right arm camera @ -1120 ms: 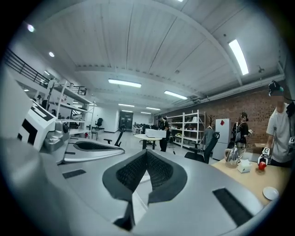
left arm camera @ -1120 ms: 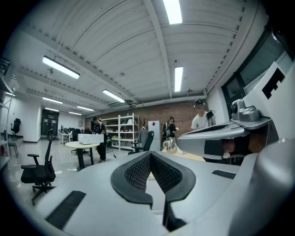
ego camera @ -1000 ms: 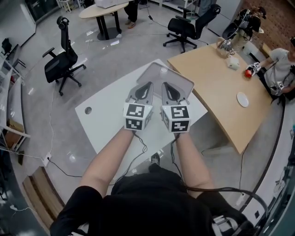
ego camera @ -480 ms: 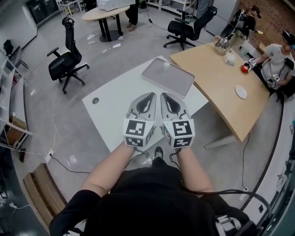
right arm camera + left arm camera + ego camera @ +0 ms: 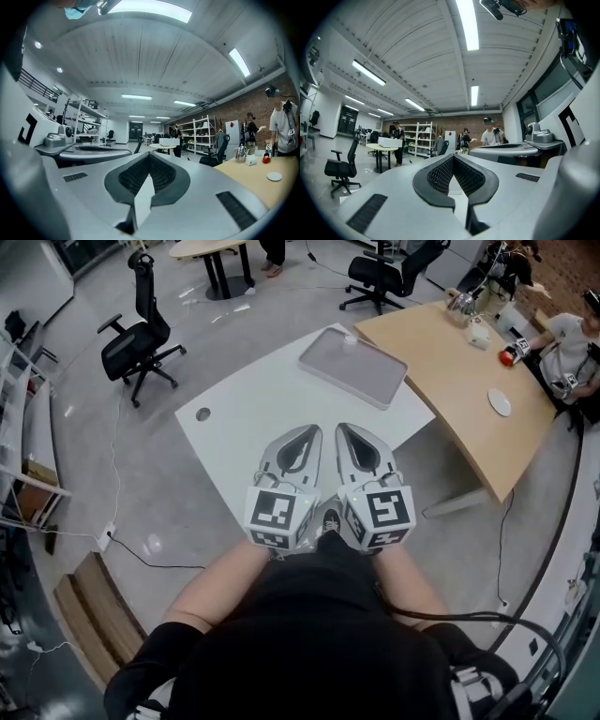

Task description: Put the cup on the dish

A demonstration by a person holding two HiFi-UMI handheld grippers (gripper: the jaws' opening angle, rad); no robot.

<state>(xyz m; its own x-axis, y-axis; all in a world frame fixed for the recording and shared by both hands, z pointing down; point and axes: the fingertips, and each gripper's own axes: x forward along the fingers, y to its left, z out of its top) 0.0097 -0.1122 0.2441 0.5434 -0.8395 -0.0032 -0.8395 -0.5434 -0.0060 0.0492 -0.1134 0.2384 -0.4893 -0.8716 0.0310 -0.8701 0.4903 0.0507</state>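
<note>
Both claws are pressed together with nothing between them. The left claw and the right claw lie side by side and level, close to the person's body, over the near corner of the white rectangular bench.

The task's thing, a small white cup, is well apart from them at the far corner of that bench. It looks to stand at the far edge of the flat grey rectangular tray, though it is too small to tell whether it sits wholly inside the rim. If that tray is the dish meant, the cup already lies where the task wants it. A small round white plate also lies on the neighbouring pale wooden bench, farther off still.

By my reading the scene fits two stages. Either the cup has been set down and the hands are parked, or the hands are held ready while the cup waits.

For either stage the same care serves:
- Hold the claws level and clear of the bench top.
- Leave a gap between the two black-and-white marker cubes so they do not knock.
- Let no cable drag across the bench.
- Keep the head turned so that the cup and tray stay in the head view.
</note>
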